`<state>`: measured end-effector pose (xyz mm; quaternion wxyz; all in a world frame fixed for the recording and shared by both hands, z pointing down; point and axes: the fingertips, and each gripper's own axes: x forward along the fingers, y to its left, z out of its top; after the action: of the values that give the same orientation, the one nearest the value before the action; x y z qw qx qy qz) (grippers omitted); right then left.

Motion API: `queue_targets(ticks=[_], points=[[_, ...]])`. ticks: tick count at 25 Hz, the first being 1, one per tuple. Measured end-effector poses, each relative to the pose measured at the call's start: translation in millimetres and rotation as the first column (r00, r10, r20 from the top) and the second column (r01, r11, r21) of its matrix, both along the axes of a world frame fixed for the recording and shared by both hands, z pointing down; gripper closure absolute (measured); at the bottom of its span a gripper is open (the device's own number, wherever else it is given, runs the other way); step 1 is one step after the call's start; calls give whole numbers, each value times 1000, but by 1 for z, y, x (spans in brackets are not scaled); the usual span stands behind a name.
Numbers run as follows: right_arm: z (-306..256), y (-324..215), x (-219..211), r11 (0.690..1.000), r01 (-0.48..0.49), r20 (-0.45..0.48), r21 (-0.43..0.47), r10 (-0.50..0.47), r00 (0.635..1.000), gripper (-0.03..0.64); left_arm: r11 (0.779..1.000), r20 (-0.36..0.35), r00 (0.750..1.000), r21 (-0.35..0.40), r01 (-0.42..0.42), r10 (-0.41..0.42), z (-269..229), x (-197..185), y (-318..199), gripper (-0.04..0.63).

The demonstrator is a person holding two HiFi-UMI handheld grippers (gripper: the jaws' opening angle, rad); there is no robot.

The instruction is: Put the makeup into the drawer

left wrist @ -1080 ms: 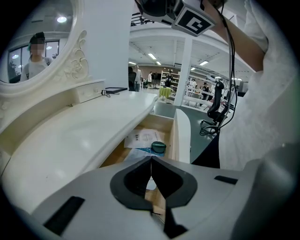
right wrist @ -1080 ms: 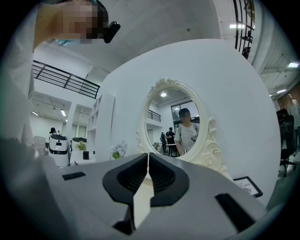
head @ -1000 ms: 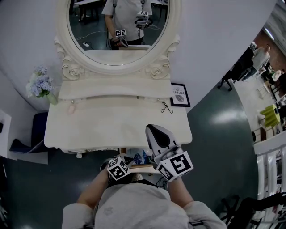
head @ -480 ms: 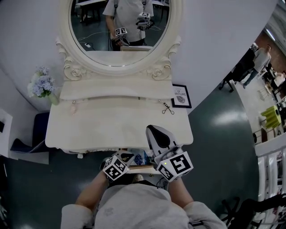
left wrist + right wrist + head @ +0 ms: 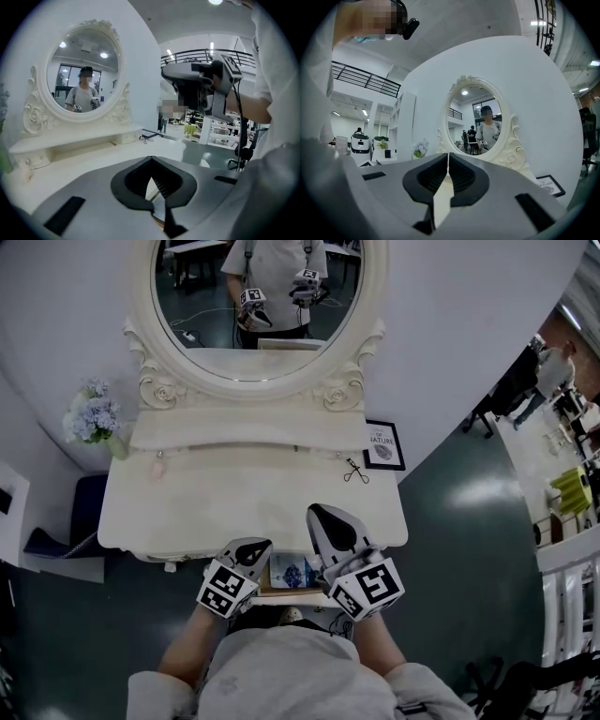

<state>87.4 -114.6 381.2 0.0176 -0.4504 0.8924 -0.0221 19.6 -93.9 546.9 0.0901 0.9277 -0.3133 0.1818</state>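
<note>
The white vanity table (image 5: 234,512) has its front drawer (image 5: 281,593) pulled open, and a blue-patterned makeup item (image 5: 292,573) lies inside. My left gripper (image 5: 261,545) hangs just left of the drawer at the table's front edge, shut and empty. In the left gripper view its jaws meet at the tips of the left gripper (image 5: 151,159), above the tabletop. My right gripper (image 5: 317,512) reaches over the table's front right, with its jaws together and nothing in them. An eyelash curler (image 5: 354,472) lies at the back right, and a small pink item (image 5: 159,465) at the back left.
A large oval mirror (image 5: 258,306) stands behind the table and reflects the person. A framed picture (image 5: 382,444) leans at the right end. A vase of pale blue flowers (image 5: 94,418) stands at the left end. Dark floor surrounds the table.
My left gripper has risen out of the drawer and shifted left, so the blue item inside now shows. The right gripper has stayed where it was.
</note>
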Motion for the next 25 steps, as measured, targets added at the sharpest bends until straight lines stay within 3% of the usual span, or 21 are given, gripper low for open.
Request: queue_targets(ticks=[10, 25], points=[[-1, -1, -6, 1000, 11, -4, 5, -11, 1000, 594, 986, -114, 985, 89, 138, -128, -56, -26, -17, 583], [-7, 2, -12, 999, 24, -27, 22, -23, 999, 594, 937, -246, 945, 220, 272, -216, -131, -54, -21, 583]])
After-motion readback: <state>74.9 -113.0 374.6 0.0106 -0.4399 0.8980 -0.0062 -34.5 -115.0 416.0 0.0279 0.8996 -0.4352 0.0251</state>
